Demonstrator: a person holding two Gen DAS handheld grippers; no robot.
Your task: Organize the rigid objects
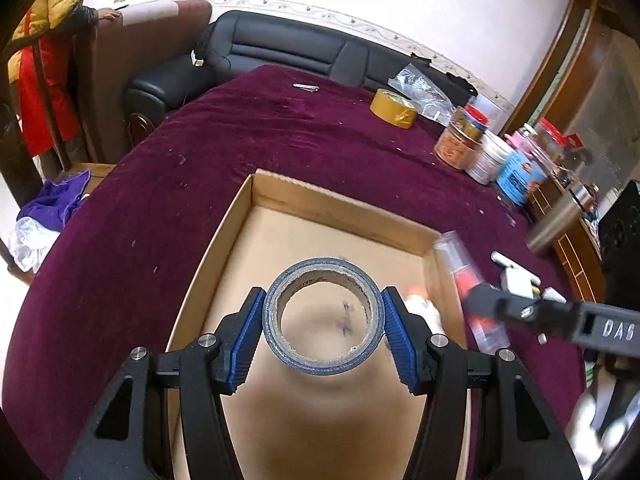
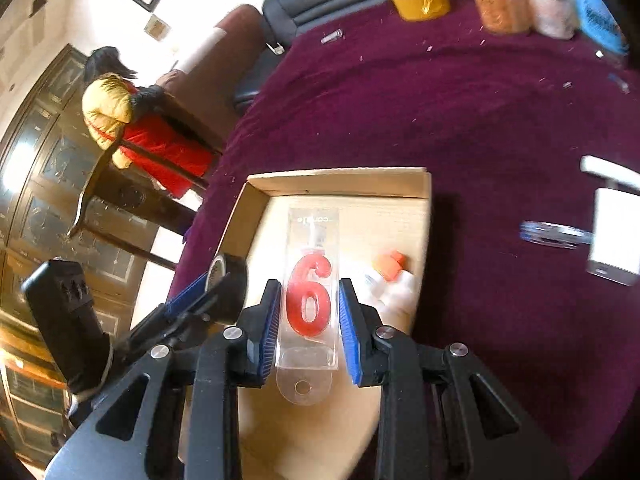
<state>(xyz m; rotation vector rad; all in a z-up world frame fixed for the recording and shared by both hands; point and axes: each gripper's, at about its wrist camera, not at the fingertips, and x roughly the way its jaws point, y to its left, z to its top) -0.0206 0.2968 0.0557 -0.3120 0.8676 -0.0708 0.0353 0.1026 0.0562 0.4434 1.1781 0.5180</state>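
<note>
My left gripper (image 1: pixel 324 320) is shut on a blue tape roll (image 1: pixel 280 336) and holds it above the open cardboard box (image 1: pixel 340 200). My right gripper (image 2: pixel 308 308) is shut on a clear plastic pack with a red "6" candle (image 2: pixel 308 300), held over the same box (image 2: pixel 340 182). In the left wrist view the right gripper (image 1: pixel 476 300) comes in from the right with the candle pack (image 1: pixel 464 268) at the box's right wall. In the right wrist view the left gripper (image 2: pixel 208 292) with the tape roll (image 2: pixel 228 268) is at the left. A small white bottle with an orange cap (image 2: pixel 390 280) lies in the box.
The box sits on a purple velvet table (image 1: pixel 240 140). A yellow tape roll (image 1: pixel 393 108), several jars (image 1: pixel 460 140) and a plastic bag (image 1: pixel 420 88) stand at the far right. A white charger (image 2: pixel 614 236) and a pen (image 2: pixel 556 234) lie right of the box. A person (image 1: pixel 48 60) stands far left.
</note>
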